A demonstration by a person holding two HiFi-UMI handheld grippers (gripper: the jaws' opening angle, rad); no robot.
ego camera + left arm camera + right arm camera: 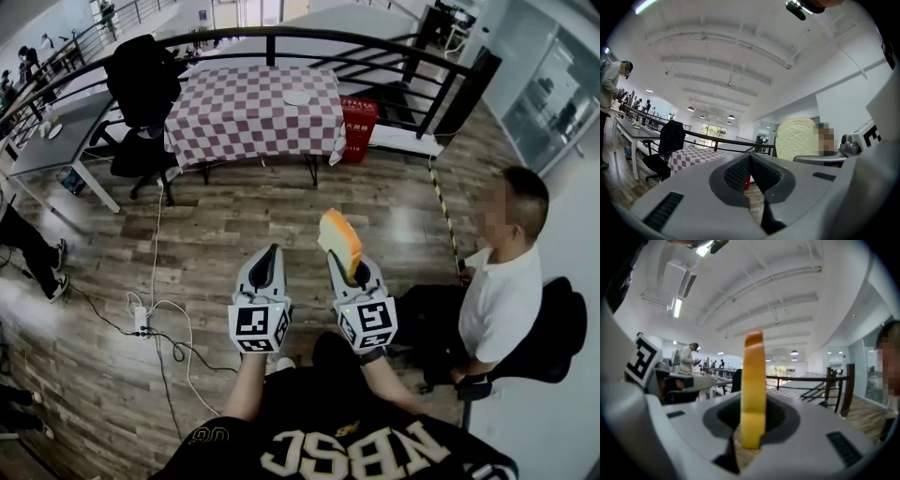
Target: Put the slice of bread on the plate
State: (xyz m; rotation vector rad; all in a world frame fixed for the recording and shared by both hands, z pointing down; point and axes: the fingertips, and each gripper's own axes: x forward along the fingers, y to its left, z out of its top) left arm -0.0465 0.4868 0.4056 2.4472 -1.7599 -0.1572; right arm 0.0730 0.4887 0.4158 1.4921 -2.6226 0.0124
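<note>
The fingers of my right gripper are pinching the slice of bread by its lower edge. The slice stands upright and edge-on between them, with most of it rising above the tips. From the head view, that right gripper holds the slice up in the air over the wooden floor, resting on nothing.

Just left of it, the fingers of my left gripper are pressed together at the tips with nothing between them. That left gripper is level and idle.

Well ahead of both sets of fingers, across open floor, is a checkered tabletop. On it sits a small white round thing that I take to be the plate, though it is too small to be sure. A seated person is off to the right of my right fingers.

By my reckoning the pick-up is done and the grip looks secure. What remains is carrying the slice to the tabletop, bringing it over the plate, laying it flat and letting go.
</note>
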